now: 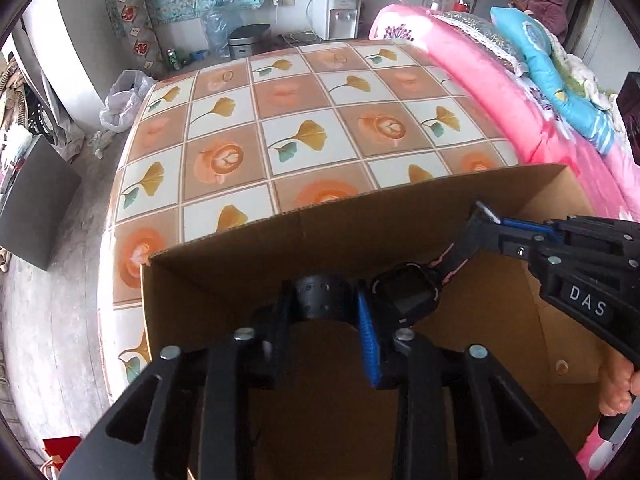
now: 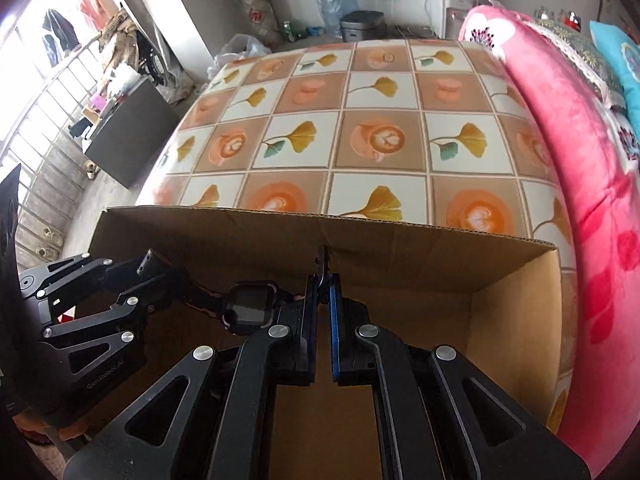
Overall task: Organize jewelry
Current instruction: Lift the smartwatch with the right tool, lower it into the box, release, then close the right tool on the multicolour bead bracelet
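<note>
A black smartwatch with a square face and a pink-edged strap hangs stretched between both grippers over an open cardboard box. My left gripper is shut on the perforated end of the strap. My right gripper is shut on the other strap end, which pokes up between its fingertips. The watch face shows to the left in the right wrist view, with the left gripper beyond it. The right gripper enters the left wrist view from the right.
The box sits on a table with a tile-and-leaf patterned cloth. A pink quilt lies to the right. A water dispenser, a cooker and bags stand at the far wall. A person sits at the far right.
</note>
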The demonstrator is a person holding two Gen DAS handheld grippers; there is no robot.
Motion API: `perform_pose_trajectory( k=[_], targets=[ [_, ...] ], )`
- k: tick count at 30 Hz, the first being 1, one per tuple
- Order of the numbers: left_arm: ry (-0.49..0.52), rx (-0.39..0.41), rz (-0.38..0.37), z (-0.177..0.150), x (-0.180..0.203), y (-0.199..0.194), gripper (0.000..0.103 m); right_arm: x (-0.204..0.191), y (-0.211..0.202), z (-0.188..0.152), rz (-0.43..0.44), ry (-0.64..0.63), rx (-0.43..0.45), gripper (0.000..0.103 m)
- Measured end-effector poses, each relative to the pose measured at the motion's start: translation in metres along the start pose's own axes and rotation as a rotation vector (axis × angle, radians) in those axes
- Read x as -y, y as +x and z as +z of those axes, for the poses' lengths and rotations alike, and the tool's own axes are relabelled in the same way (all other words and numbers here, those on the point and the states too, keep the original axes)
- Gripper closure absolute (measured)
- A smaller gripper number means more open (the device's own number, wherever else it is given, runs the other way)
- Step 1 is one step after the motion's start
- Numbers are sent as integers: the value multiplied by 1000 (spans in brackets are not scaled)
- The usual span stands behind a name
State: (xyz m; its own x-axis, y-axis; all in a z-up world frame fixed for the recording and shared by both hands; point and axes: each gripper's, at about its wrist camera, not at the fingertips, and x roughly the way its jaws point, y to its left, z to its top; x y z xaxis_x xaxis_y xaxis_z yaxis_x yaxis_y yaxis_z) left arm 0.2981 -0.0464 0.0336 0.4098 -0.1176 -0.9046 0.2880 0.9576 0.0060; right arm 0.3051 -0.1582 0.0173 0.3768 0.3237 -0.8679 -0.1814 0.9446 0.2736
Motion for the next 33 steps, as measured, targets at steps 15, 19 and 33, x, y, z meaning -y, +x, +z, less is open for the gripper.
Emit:
perform_pose_trajectory(
  k=[15,19,33],
  targets=[
    [16,328,-27,-38,-2,-109,28,9,-107,-27,11,21,244,82],
    [2,466,-60,-95,-17,-170,17,2,-171,-77,99,-12,358,82],
    [-195,238,66,-251,-25,-79,6,-39,-80,-239,242,84,143,85]
  ],
)
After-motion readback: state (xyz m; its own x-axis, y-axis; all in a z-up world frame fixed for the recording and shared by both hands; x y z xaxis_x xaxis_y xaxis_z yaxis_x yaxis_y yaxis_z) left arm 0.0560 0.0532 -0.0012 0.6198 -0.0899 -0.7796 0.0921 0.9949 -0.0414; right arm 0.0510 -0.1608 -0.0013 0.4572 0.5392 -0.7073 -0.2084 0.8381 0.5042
